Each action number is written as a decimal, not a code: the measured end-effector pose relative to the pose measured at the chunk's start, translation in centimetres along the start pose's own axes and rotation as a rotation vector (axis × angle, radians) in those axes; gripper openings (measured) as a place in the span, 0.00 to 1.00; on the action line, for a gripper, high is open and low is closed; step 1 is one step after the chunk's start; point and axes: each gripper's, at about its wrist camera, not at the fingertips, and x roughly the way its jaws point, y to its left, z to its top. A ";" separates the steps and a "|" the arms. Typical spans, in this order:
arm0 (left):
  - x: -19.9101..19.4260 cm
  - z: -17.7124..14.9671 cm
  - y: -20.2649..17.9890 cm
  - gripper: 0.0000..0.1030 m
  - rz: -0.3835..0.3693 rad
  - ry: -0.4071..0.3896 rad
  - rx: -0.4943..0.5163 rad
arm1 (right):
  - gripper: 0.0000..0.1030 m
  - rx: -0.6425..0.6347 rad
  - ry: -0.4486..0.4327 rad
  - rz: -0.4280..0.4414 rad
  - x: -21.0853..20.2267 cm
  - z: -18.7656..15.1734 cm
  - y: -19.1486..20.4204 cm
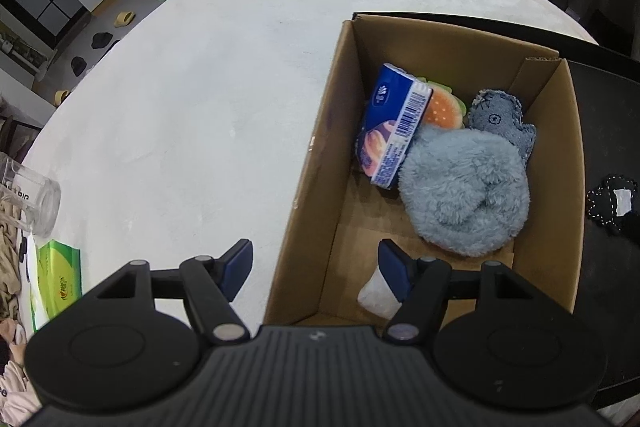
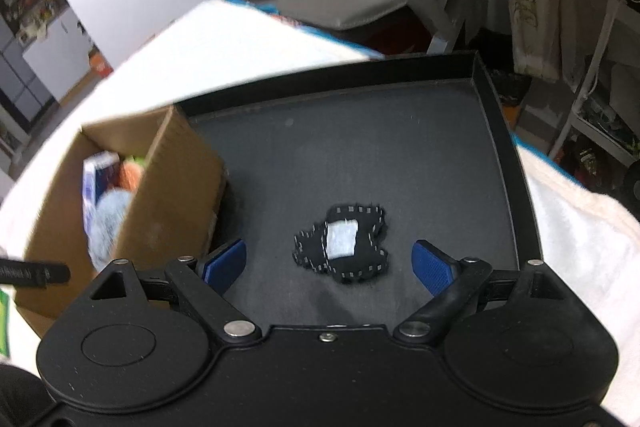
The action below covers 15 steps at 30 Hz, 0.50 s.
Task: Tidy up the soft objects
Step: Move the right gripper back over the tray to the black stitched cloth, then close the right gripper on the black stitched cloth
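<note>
The right gripper (image 2: 328, 265) hangs with jaws wide and empty above a black stitched plush (image 2: 342, 253) with a white label, lying on the black tray (image 2: 496, 107). The left gripper (image 1: 316, 269), jaws apart and empty, straddles the cardboard box (image 1: 316, 163) wall. Inside lie a fluffy blue plush (image 1: 464, 191), a blue tissue pack (image 1: 394, 131), a burger plush (image 1: 444, 109) and a denim toy (image 1: 500, 119).

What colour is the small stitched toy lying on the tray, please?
The stitched toy is black with pale stitching and a white patch, clearest in the right wrist view.
</note>
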 end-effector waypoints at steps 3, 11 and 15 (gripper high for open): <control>0.2 0.2 -0.4 0.66 0.005 0.004 0.008 | 0.87 -0.072 0.009 -0.035 0.7 -0.4 0.9; 0.5 0.6 -0.7 0.66 0.022 0.009 0.019 | 0.87 -0.192 0.037 -0.079 2.5 -0.7 2.5; 0.8 0.8 -0.8 0.66 0.025 0.015 0.020 | 0.87 -0.172 0.049 -0.090 3.1 -0.3 2.1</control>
